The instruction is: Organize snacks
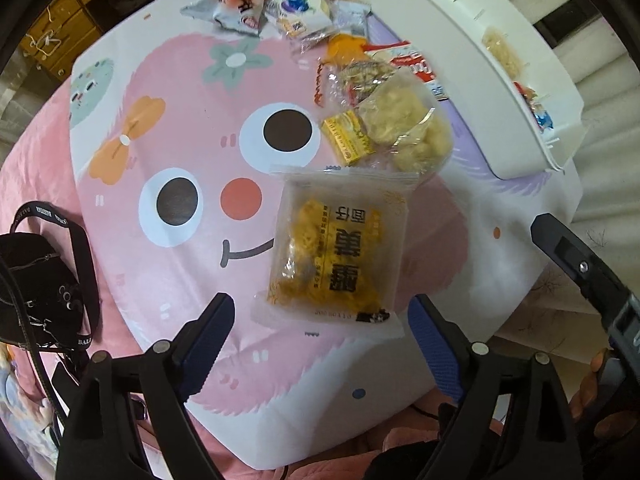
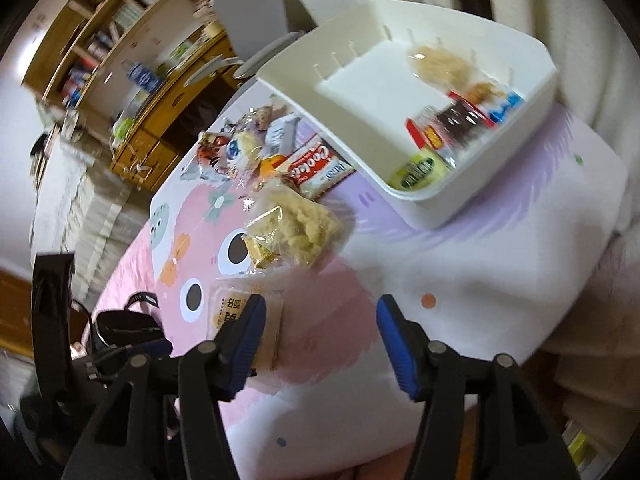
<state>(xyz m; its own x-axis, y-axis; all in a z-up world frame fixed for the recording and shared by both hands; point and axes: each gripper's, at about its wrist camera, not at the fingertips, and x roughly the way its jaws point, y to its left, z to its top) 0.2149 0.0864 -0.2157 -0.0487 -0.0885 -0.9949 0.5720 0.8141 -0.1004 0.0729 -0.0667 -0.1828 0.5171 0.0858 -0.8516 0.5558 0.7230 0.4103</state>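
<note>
A yellow snack packet (image 1: 336, 248) with black lettering lies flat on the cartoon-face mat (image 1: 180, 128). My left gripper (image 1: 320, 312) points straight down just short of the packet's near edge, open, with its blue pads clear of the wrapper. My right gripper (image 2: 320, 308) is open over bare mat with nothing between its fingers; the same yellow packet (image 2: 232, 312) shows partly behind its left finger. A white tray (image 2: 328, 128) at the back right holds several wrapped snacks. A clear bag of pale pieces (image 1: 400, 124) and a small yellow box (image 1: 346, 136) lie beyond the packet.
A heap of wrapped snacks (image 1: 280, 8) and a red-and-white cookie pack (image 2: 316, 168) lie beside the white tray (image 1: 460, 40). A black strapped bag (image 1: 36, 280) sits off the mat's left edge. Wooden shelves (image 2: 120, 40) stand behind the table.
</note>
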